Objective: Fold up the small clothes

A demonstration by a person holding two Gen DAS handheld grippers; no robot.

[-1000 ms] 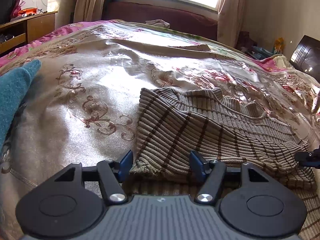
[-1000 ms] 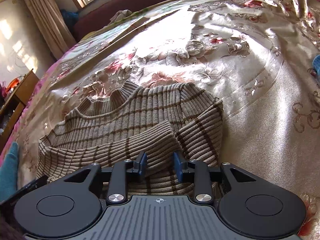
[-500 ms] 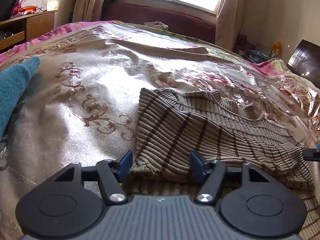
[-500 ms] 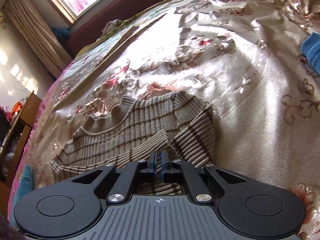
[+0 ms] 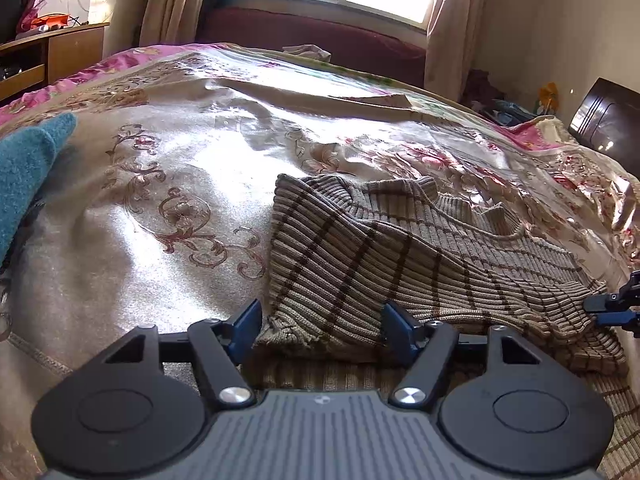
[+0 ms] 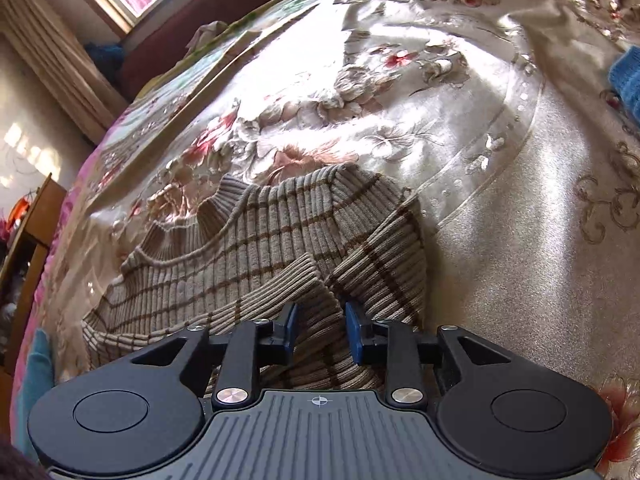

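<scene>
A beige ribbed sweater (image 5: 400, 248) with brown stripes lies on the bedspread (image 5: 160, 184), both sleeves folded in across its body. My left gripper (image 5: 320, 320) is low at the near left, jaws wide and still opening, with the left sleeve's cuff end lying between the pads. In the right wrist view the sweater (image 6: 248, 256) has its right sleeve folded inward. My right gripper (image 6: 320, 328) is over that sleeve, and its jaws are opening with a ridge of sleeve fabric between them. The right gripper's tip (image 5: 616, 304) also shows at the left view's right edge.
A teal garment (image 5: 24, 168) lies at the far left of the bed, and a blue knit piece (image 6: 628, 76) at the right edge. A wooden cabinet (image 5: 48, 56) stands left of the bed and dark furniture (image 5: 608, 120) to the right. Curtains and a window are behind.
The right gripper closed on the sleeve fold half a second ago and has now parted again, rolling a little. The left gripper has kept its place, jaws slightly wider.
</scene>
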